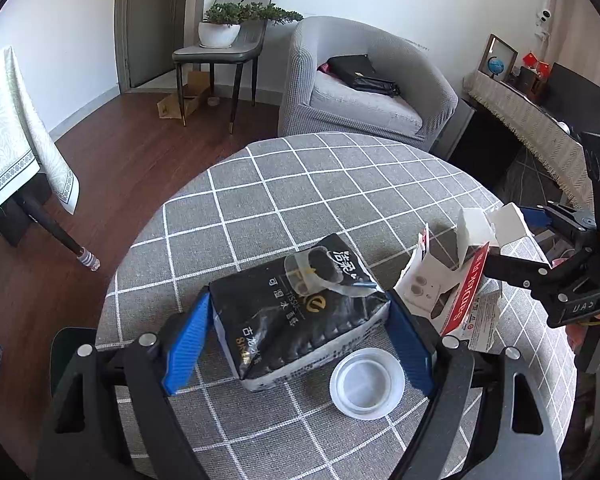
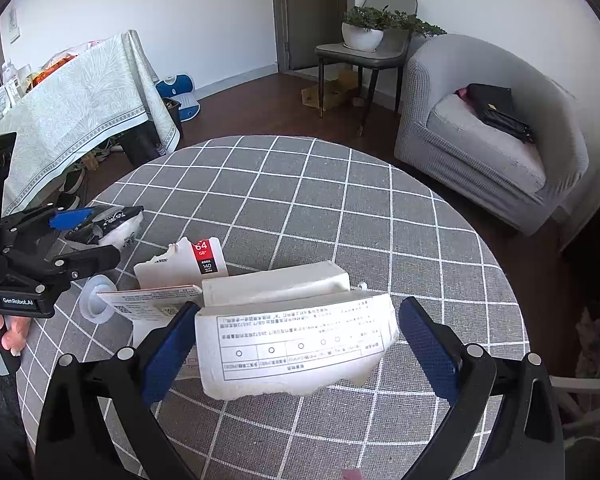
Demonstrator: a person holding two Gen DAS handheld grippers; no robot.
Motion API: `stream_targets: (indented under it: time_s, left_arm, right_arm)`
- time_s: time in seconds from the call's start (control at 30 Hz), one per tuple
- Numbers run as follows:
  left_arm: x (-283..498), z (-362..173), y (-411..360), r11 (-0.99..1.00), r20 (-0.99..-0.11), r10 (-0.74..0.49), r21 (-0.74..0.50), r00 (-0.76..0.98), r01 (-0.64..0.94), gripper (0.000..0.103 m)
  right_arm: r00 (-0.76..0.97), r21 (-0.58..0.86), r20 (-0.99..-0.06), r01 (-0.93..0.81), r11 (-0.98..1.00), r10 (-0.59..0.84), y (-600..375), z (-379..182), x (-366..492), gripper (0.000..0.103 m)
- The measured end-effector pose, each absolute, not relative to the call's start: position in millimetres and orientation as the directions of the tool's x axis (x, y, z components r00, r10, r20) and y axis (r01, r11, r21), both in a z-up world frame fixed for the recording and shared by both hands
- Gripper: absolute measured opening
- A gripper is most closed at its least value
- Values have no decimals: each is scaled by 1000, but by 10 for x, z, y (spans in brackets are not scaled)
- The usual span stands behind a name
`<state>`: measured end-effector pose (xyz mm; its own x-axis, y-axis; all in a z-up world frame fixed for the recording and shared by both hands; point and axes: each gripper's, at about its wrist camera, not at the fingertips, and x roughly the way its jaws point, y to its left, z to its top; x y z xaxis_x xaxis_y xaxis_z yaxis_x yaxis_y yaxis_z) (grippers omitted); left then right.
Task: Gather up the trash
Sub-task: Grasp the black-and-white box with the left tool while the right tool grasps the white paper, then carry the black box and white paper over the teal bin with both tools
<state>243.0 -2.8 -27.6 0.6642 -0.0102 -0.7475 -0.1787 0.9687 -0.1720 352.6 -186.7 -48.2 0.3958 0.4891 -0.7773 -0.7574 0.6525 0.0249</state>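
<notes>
The left gripper (image 1: pixel 298 330) clasps the black tissue pack (image 1: pixel 300 312) between both pads; a white lid (image 1: pixel 367 384) lies at five o'clock. Only the right wrist view shows the right gripper (image 2: pixel 298 344) spread around the torn carton (image 2: pixel 296 344), its right pad clear.

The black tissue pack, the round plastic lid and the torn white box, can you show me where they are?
black tissue pack (image 1: pixel 296 312), left wrist view, printed top.
round plastic lid (image 1: pixel 367 385), left wrist view, centre.
torn white box (image 2: pixel 296 344), right wrist view, printed panel.
</notes>
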Motion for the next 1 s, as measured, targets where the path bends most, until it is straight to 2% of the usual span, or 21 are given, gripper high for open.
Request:
stream_targets:
  time_s: [0.1,0.13,0.17,0.2,0.63,1.0]
  left_arm:
    - [2400,-257,-2,968,-739,-22,-185,673,-172,85]
    - [2397,-247,8,967,-736,-25,-188,676,-170,85]
    - [2391,-236,20,967,-734,-28,-192,678,-168,85]
    - [2370,-228,49,966,-731,-32,-197,682,-166,85]
    - [2178,-39,288,966,-701,-55,-219,711,-141,84]
    - [1945,173,670,961,-662,-106,-261,742,-96,84]
  right_arm:
    - [375,48,-785,-757,652,493,-1849,-523,3563,98]
    - [370,56,-786,-756,653,495,-1839,-534,3572,95]
    - [369,60,-785,-754,654,498,-1841,-541,3573,79]
    - [372,58,-785,-752,657,495,-1848,-542,3581,73]
    - [456,18,-760,-698,716,463,-1891,-194,3426,73]
    - [503,17,-747,-639,769,435,-1506,30,2954,73]
